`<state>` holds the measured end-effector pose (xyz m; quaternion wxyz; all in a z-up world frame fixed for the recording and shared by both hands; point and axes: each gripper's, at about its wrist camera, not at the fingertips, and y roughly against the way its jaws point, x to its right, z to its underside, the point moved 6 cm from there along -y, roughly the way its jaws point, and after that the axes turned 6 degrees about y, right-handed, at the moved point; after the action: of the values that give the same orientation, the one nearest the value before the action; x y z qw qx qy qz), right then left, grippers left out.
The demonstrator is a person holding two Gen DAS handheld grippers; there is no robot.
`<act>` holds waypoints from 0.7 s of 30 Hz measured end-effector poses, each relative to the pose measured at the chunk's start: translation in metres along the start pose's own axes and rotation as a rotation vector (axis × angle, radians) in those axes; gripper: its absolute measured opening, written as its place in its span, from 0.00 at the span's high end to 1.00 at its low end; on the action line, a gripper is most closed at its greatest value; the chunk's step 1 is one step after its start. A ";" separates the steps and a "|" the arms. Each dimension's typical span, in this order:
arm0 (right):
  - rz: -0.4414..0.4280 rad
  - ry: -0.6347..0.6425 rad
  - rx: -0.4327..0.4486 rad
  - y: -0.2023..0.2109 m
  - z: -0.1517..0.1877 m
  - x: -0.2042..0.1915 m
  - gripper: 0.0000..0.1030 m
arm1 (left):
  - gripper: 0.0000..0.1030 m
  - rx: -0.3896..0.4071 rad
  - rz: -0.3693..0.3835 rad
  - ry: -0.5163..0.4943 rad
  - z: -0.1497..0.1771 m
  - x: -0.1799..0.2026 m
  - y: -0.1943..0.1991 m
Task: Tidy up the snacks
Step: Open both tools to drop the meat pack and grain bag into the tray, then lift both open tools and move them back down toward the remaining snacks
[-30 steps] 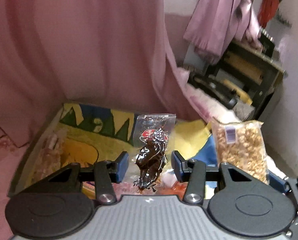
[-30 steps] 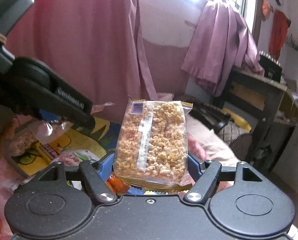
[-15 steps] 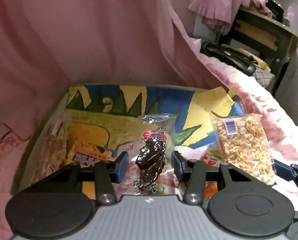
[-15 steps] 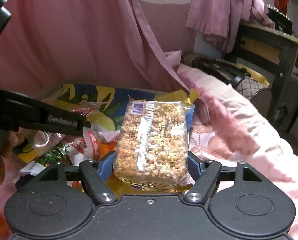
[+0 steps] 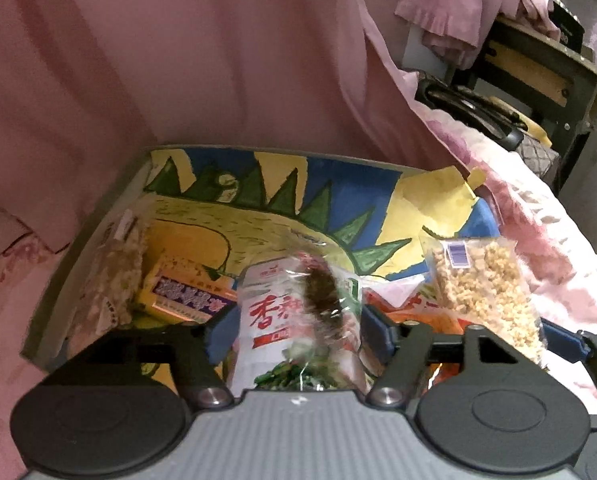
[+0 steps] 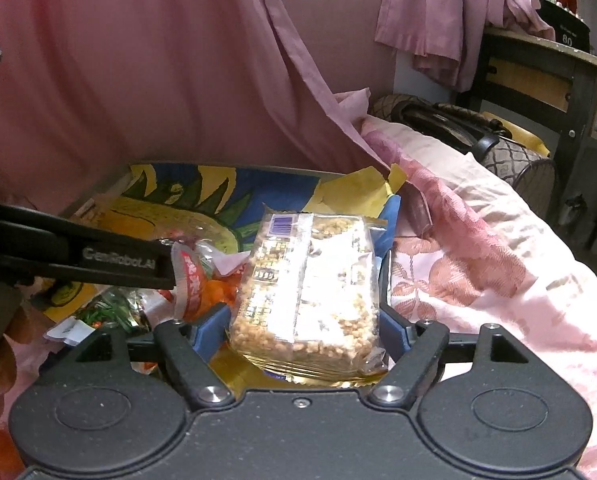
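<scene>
A clear packet of dark brown snack [image 5: 322,292], blurred, lies between the blue pads of the left claw [image 5: 294,330] over a heap of wrappers in a colourfully painted cardboard box [image 5: 258,184] on a pink floral bed [image 6: 478,264]. That claw's jaws have just been opening and stand clear of the packet. The right claw [image 6: 304,320], also just widening, brackets a clear bag of puffed golden grain [image 6: 310,292], tilted against the box's right corner; whether its pads press I cannot tell.
</scene>
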<state>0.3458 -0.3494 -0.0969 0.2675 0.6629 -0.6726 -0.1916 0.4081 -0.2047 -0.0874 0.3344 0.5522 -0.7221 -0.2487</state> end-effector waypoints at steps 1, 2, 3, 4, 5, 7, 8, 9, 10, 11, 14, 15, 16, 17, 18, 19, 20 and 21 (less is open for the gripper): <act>-0.006 -0.002 0.002 0.001 0.000 0.000 0.18 | 0.24 0.004 0.004 0.008 -0.001 -0.002 0.003; -0.006 0.000 0.004 0.002 -0.001 0.000 0.16 | 0.22 0.012 0.009 0.019 -0.002 -0.004 0.007; -0.002 0.005 0.011 0.004 -0.001 -0.001 0.11 | 0.21 0.022 0.012 0.029 -0.003 -0.006 0.012; -0.001 0.008 0.020 0.006 -0.002 -0.001 0.08 | 0.19 0.031 0.015 0.036 -0.005 -0.008 0.017; -0.003 0.009 0.030 0.009 -0.003 -0.002 0.03 | 0.18 0.041 0.019 0.042 -0.006 -0.009 0.023; -0.012 0.007 0.047 0.013 -0.005 -0.002 0.02 | 0.17 0.056 0.024 0.051 -0.008 -0.013 0.034; -0.012 0.004 0.052 0.015 -0.006 -0.002 0.02 | 0.16 0.065 0.026 0.053 -0.009 -0.015 0.039; -0.010 -0.002 0.059 0.018 -0.007 -0.002 0.02 | 0.15 0.076 0.028 0.053 -0.010 -0.016 0.045; -0.008 -0.009 0.069 0.021 -0.008 -0.002 0.01 | 0.13 0.090 0.029 0.054 -0.011 -0.018 0.051; -0.007 -0.015 0.079 0.025 -0.008 -0.001 0.01 | 0.12 0.106 0.030 0.056 -0.011 -0.021 0.057; 0.007 -0.026 0.127 0.042 -0.010 -0.001 0.01 | 0.06 0.166 0.029 0.064 -0.011 -0.027 0.077; 0.012 -0.027 0.150 0.051 -0.012 -0.001 0.01 | 0.04 0.190 0.030 0.064 -0.011 -0.029 0.085; 0.017 -0.028 0.168 0.058 -0.013 -0.002 0.01 | 0.03 0.208 0.030 0.063 -0.011 -0.030 0.092; 0.021 -0.027 0.191 0.067 -0.014 -0.004 0.01 | 0.03 0.228 0.030 0.064 -0.010 -0.032 0.098; 0.026 -0.028 0.214 0.076 -0.016 -0.006 0.01 | 0.01 0.248 0.031 0.067 -0.009 -0.033 0.106; 0.029 -0.027 0.235 0.085 -0.017 -0.007 0.01 | 0.01 0.266 0.032 0.070 -0.008 -0.035 0.114; 0.031 -0.026 0.253 0.093 -0.019 -0.008 0.01 | 0.01 0.283 0.034 0.074 -0.006 -0.037 0.121; 0.036 -0.024 0.278 0.103 -0.020 -0.009 0.01 | 0.01 0.300 0.035 0.077 -0.005 -0.039 0.128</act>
<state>0.2766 -0.3334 -0.0189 0.1686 0.6790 -0.7075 -0.0996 0.3376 -0.1329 0.0007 0.2800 0.5924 -0.7472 -0.1108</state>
